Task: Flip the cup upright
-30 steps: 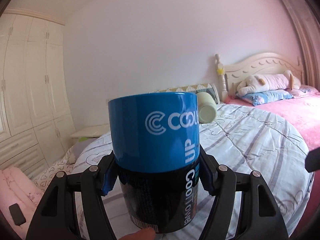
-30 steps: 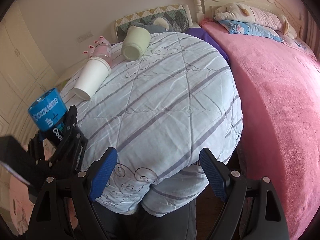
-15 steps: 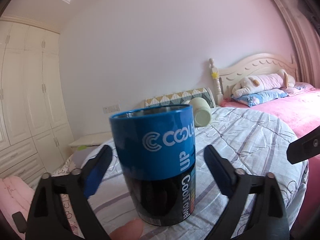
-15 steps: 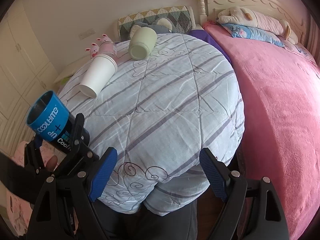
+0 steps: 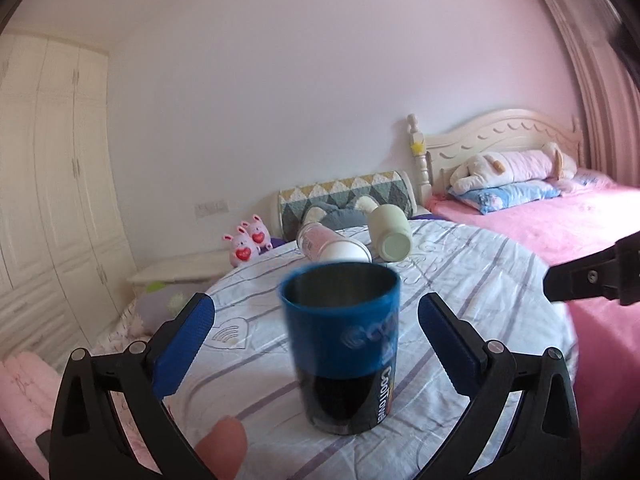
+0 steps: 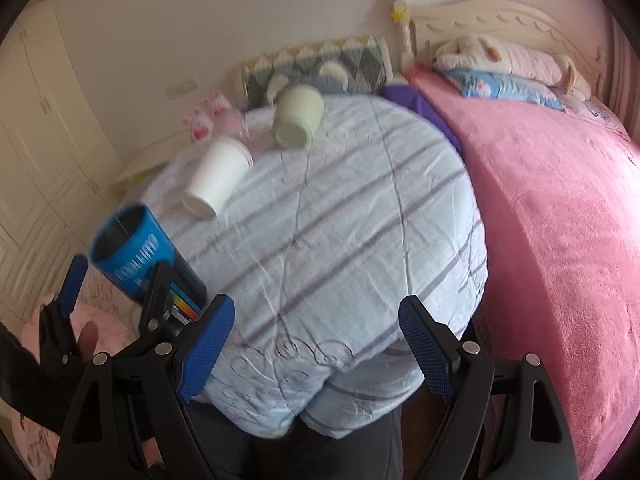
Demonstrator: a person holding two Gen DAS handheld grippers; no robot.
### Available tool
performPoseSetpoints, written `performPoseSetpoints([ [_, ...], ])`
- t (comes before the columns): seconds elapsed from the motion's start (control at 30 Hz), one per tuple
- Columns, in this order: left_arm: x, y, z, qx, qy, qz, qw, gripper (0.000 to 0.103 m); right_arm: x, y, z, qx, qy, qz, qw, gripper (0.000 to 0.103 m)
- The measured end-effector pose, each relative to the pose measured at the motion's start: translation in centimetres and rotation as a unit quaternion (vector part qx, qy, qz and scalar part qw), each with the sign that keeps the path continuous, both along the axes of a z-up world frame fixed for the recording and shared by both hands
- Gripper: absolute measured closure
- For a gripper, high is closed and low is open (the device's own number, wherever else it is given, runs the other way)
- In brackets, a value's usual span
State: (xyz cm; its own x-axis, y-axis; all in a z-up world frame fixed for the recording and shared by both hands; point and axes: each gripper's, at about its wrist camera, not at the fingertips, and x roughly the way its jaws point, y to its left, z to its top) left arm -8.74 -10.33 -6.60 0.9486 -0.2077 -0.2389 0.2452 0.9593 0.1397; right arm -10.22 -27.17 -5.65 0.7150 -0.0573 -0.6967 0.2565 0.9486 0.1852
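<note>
Near the left front edge of the quilt (image 6: pixel 340 240), the blue cup (image 5: pixel 344 344) is seen upright, mouth up, between the spread, non-touching jaws of the left gripper (image 5: pixel 316 344). Right gripper (image 6: pixel 316 344) is held wide apart, gripping nothing.

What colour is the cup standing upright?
Blue above, black below, clearest in the left wrist view.
</note>
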Motion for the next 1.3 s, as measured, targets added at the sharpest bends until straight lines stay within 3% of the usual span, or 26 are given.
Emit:
performPoseSetpoints([
  [0.17,-0.7,3.7,4.7,-0.034,0.074,0.021,0.9965,0.000,-2.8,1.4,4.0,-0.038,-0.091,-0.028,0.995,0.018],
  [0.3,-0.8,6.2,6.7,-0.007,0.147,0.063,0.9872,0.000,-5.0,4.0,6.3,-0.081,-0.140,-0.033,0.986,0.018],
  [0.4,-2.1,7.9,6.9,0.000,0.183,0.068,0.9808,0.000,-6.0,6.4,6.5,-0.096,-0.142,-0.022,0.985,0.018],
  [0.7,-7.1,11.3,7.2,-0.004,0.191,0.088,0.9776,0.000,-7.2,10.3,5.6,-0.110,-0.098,0.017,0.989,0.018],
  [1.3,-9.5,9.2,8.7,0.007,0.178,0.055,0.9825,0.000,-9.6,10.3,6.2,-0.109,-0.096,0.016,0.989,0.018],
])
